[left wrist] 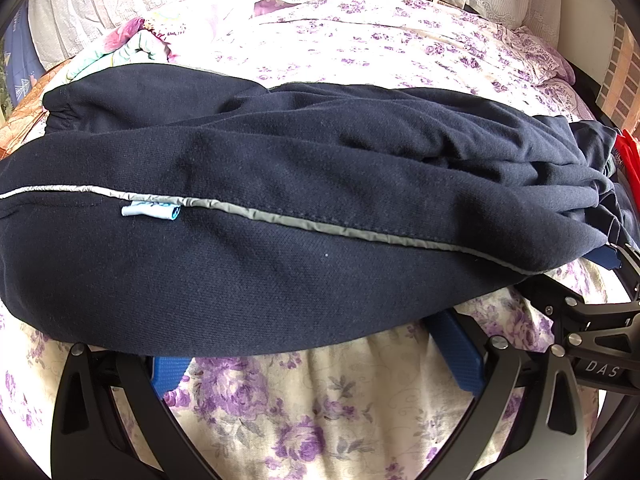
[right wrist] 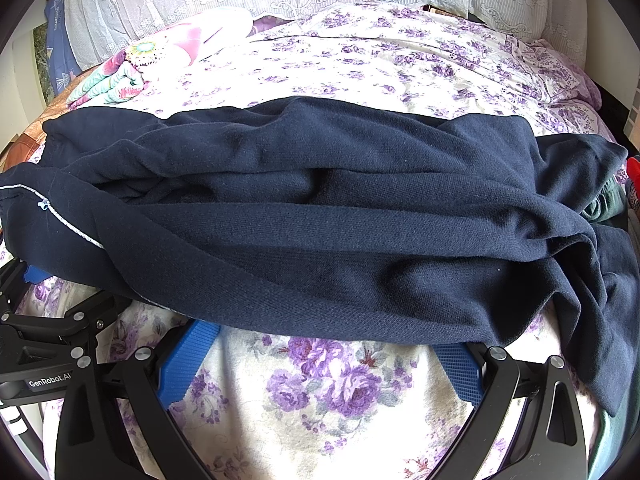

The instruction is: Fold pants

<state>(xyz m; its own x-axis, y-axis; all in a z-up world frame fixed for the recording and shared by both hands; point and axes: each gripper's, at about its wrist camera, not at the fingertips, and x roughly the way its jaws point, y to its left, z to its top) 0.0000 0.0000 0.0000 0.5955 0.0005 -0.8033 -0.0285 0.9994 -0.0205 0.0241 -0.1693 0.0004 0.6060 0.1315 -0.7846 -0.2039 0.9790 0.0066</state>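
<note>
- The navy sweatpants [left wrist: 304, 184] lie across the bed [left wrist: 320, 412], just ahead of both sets of jaws; they look folded lengthwise already, one leg upon the other, though rumpled.
- The left gripper [left wrist: 320, 354] has its jaws spread wide; the blue pads [left wrist: 456, 356] reach the near hem and their tips are hidden under the cloth. Nothing is pinched between them.
- The right gripper [right wrist: 320, 354] stands likewise, jaws well apart, blue pads [right wrist: 188, 360] slipping under the near edge. It holds nothing.
- My reading: the step in hand is taking hold of the near long edge, ahead of a fold or a smoothing pull.
- To do it well, each pair of jaws should take every layer at the edge, not only the top one, or the legs will slide apart.
- The grey piping [left wrist: 304, 224], with its pale blue tag [left wrist: 151, 211], runs ahead of the left jaws; keeping that line straight is a fair check on alignment.
- The bunched cloth [right wrist: 592, 264] to the right of the right jaws, draped toward the bed's edge, should be flattened first, else the crease gets folded in.
- The elastic waistband [left wrist: 60, 114] lies far to the left ahead of the left jaws, so the leg ends probably lie at the bunched right end.
- A folded floral quilt [right wrist: 116, 80] sits well beyond, out of the way.
</note>
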